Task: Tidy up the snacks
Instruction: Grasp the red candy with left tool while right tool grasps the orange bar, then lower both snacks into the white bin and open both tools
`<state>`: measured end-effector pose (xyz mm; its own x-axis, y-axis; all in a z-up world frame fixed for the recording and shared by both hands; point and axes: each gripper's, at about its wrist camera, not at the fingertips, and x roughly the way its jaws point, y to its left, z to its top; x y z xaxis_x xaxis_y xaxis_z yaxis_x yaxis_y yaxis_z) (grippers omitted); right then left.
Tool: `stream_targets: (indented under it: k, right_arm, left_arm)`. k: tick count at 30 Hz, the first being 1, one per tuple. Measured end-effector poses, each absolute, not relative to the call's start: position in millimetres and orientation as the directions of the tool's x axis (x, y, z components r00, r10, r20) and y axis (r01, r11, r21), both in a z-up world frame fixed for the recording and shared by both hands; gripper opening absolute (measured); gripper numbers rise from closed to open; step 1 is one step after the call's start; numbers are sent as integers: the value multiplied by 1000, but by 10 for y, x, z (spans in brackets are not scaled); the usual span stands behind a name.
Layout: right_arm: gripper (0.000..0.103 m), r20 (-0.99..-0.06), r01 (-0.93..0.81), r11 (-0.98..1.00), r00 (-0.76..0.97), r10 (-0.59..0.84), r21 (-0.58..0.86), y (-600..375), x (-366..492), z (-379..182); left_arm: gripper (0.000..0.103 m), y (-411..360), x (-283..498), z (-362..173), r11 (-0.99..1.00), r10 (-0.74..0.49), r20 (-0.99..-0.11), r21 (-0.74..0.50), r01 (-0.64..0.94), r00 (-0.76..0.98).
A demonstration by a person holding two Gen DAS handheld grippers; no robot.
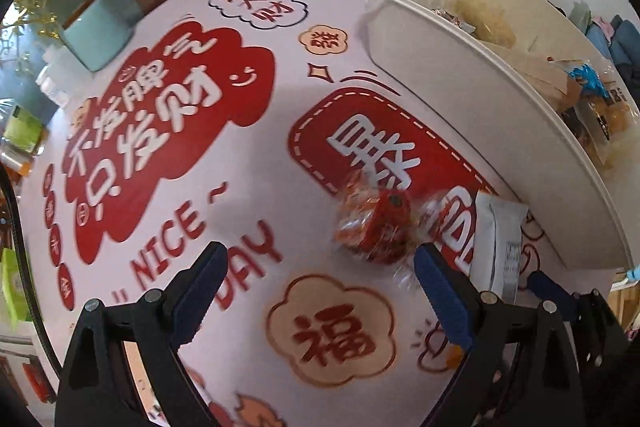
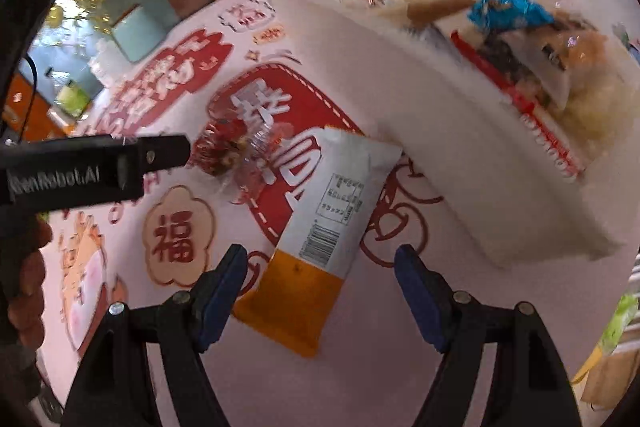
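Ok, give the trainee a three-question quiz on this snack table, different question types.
1. True or false: the right claw is shut on the white-and-orange packet.
2. Which snack lies ahead of the left claw? A) red-wrapped snack B) blue wrapper C) green bag
3. Fill in: snacks already sorted sit in the white ____.

Key: 1 false, both claws are open and the packet lies on the table; 2 A; 3 bin.

Bare tablecloth (image 1: 256,155) left, white bin (image 1: 460,99) walling the right
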<state>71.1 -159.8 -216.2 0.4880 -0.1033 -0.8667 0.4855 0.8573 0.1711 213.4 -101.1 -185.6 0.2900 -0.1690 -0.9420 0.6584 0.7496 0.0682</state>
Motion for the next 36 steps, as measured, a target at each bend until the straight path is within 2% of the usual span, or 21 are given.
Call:
stream_targets:
  k: [5, 7, 8, 9, 11, 13, 14, 16, 17, 21, 27, 36]
  right_arm:
    - [76, -870, 432, 902, 454, -192, 26, -1434, 822, -2219]
    - [65, -862, 408, 913, 459, -216, -11, -1396, 794, -2220]
    - [52, -856, 396, 918, 471, -215, -14, -1391, 763, -2203]
    - [47, -856, 384, 923, 474, -207, -10, -1402, 740, -2193]
    - [46, -856, 367, 930, 481, -190, 0, -1423, 709, -2182]
    - [44, -856, 355, 935, 486, -175, 10, -1445, 700, -2174]
    - [43, -857, 351, 936, 490, -162, 23, -1471, 683, -2164]
    - [40, -857, 345, 938, 493, -151, 33, -1493, 640, -2145]
    - [39, -857, 338, 940, 496, -140, 42, -1511, 627, -2129]
    - [35, -858, 319, 946, 501, -113, 62, -1542, 615, -2107]
    - [35, -845, 272, 960, 528, -85, 73, -1467, 555, -1961]
    - [35, -777, 213, 976, 621, -108, 35, -1197, 402, -1500]
  left_arm:
    - [94, -1122, 2180, -2004, 751, -170, -950, 47, 659, 261]
    - [94, -1148, 2199, -2057, 755, -168, -953, 39, 654, 252]
    - [94, -1165, 2215, -2089, 759, -169, -955, 32, 651, 244]
    - [94, -1182, 2231, -2120, 762, -170, -957, 24, 647, 236]
    - [94, -1212, 2258, -2171, 765, -172, -960, 12, 644, 221]
    - [86, -1238, 2265, -2221, 766, -165, -964, 8, 643, 209]
    - [74, -1247, 2269, -2253, 764, -172, -967, -10, 645, 189]
    - [56, -1233, 2259, -2218, 760, -220, -959, -53, 648, 179]
    - [54, -1237, 2253, -2210, 756, -212, -960, -45, 653, 180]
    - [53, -1132, 2210, -2189, 766, -198, -963, -36, 642, 182]
    - [53, -720, 2014, -2014, 800, -139, -964, 27, 600, 228]
    - [53, -33, 1516, -1546, 820, -135, -952, 49, 571, 276]
